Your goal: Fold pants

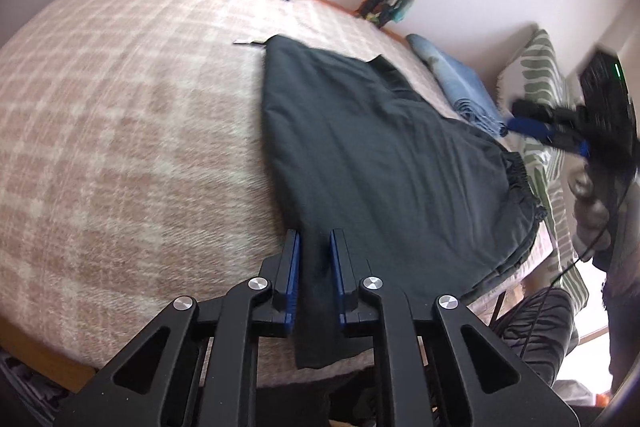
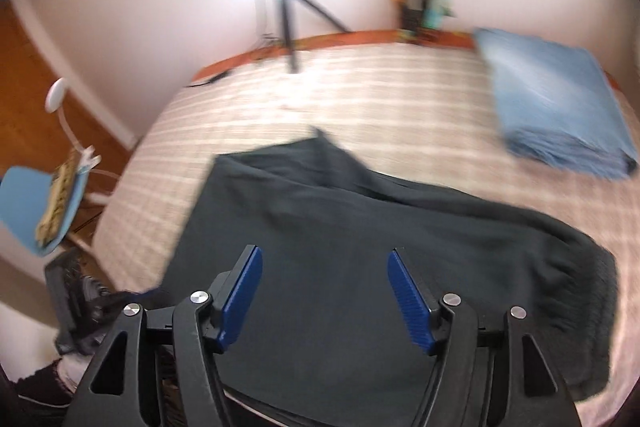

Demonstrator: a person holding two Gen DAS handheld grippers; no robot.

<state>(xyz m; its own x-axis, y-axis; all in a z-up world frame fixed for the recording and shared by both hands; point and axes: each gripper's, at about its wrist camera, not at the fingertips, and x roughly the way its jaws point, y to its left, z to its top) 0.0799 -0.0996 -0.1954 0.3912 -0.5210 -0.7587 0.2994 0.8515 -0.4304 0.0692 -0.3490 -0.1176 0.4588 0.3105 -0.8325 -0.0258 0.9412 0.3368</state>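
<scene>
My dark pants lie flat on the checked bed cover, already doubled leg over leg I judge, with the waistband toward the striped pillow. My left tongs are pinched narrow on the pants' near hem. My right tongs hang wide and empty over the middle of the pants. The crosswise folds are still to do. Beyond the pants sits a folded blue stack, near but clear; a tripod stands well beyond.
</scene>
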